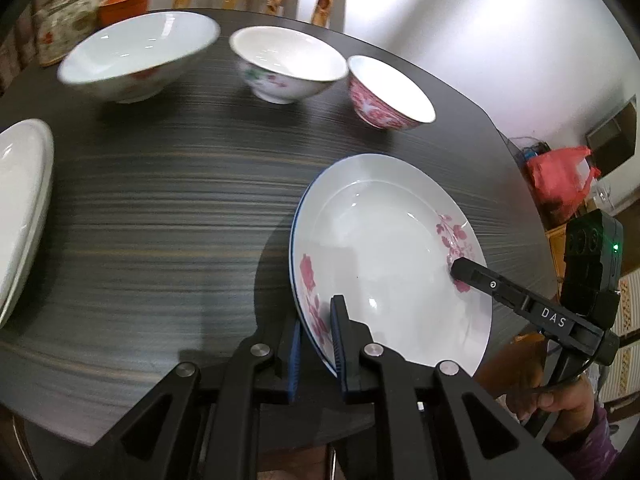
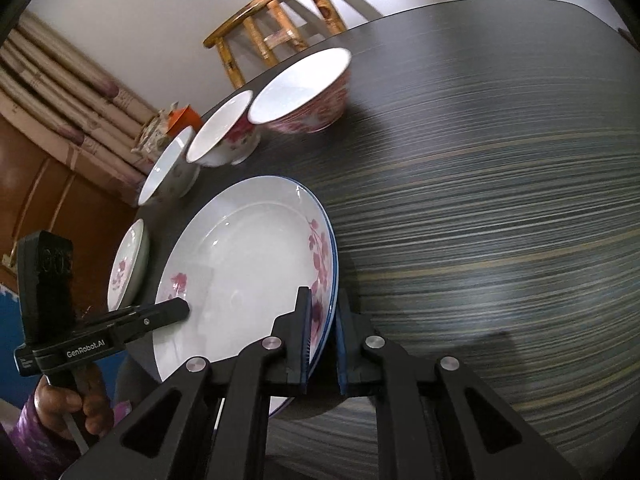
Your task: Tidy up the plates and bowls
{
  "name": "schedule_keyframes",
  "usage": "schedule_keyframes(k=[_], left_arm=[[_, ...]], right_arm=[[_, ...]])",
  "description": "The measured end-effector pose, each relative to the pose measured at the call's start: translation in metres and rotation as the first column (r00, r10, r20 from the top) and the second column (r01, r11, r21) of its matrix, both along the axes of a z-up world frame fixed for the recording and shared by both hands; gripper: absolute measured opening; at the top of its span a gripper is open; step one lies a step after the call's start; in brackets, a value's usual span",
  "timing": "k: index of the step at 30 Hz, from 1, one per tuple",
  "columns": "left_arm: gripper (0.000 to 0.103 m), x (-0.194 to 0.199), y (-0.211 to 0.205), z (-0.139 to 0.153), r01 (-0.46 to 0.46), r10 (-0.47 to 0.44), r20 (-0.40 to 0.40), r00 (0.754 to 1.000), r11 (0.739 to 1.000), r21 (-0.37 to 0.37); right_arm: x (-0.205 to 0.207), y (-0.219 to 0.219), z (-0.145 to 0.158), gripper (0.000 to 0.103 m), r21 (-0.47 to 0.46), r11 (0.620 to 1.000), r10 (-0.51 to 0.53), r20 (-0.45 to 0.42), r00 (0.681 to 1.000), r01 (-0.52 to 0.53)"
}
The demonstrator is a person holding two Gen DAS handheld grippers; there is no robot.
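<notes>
Both jaws are clenched on the rim of the white, blue-edged ceramic plate with pink flowers (image 1: 384,248): our left gripper (image 1: 316,344) at seven o'clock, right gripper (image 2: 322,340) at four. It seems lifted off the dark striped table (image 1: 160,220); we should keep it level toward the stacked white plates (image 1: 20,208) at nine o'clock.

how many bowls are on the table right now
3, in a row along the table's far edge: a wide white bowl at the left, a white floral bowl in the middle, a pink patterned bowl at the right. More could sit outside both views.
</notes>
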State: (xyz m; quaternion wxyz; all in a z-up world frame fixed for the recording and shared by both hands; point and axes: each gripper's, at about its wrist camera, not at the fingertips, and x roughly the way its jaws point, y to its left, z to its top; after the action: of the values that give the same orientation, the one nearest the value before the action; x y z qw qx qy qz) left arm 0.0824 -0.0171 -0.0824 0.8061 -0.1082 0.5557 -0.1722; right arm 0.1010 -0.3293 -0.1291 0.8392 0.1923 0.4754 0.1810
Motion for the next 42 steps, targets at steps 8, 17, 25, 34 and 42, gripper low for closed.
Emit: schedule_keyframes(k=[8,17,25,34,42], left_arm=[[0.013,-0.018,0.045,0.013,-0.082,0.082,0.021,0.996,0.997,0.000],[0.013,-0.030,0.107,0.030,-0.194,0.195,0.049,0.980,0.981,-0.012],[0.013,-0.032,0.161,0.042,-0.291,0.293,0.083,0.953,0.956,-0.033],[0.013,-0.033,0.211,0.039,-0.386,0.388,0.089,0.917,0.921,-0.049],[0.013,-0.034,0.232,0.032,-0.422,0.421,0.097,0.902,0.907,-0.017]], right_arm=[[-0.005,0.042,0.009,0.012,0.002,0.997,0.076,-0.005,0.997,-0.076],[0.002,0.102,0.018,0.012,0.002,0.985,0.172,-0.013,0.985,-0.172],[0.015,0.158,0.032,0.012,-0.008,0.969,0.248,-0.004,0.969,-0.248],[0.029,0.216,0.041,0.012,-0.036,0.949,0.313,-0.001,0.950,-0.313],[0.038,0.249,0.038,0.012,-0.050,0.940,0.338,-0.030,0.941,-0.339]])
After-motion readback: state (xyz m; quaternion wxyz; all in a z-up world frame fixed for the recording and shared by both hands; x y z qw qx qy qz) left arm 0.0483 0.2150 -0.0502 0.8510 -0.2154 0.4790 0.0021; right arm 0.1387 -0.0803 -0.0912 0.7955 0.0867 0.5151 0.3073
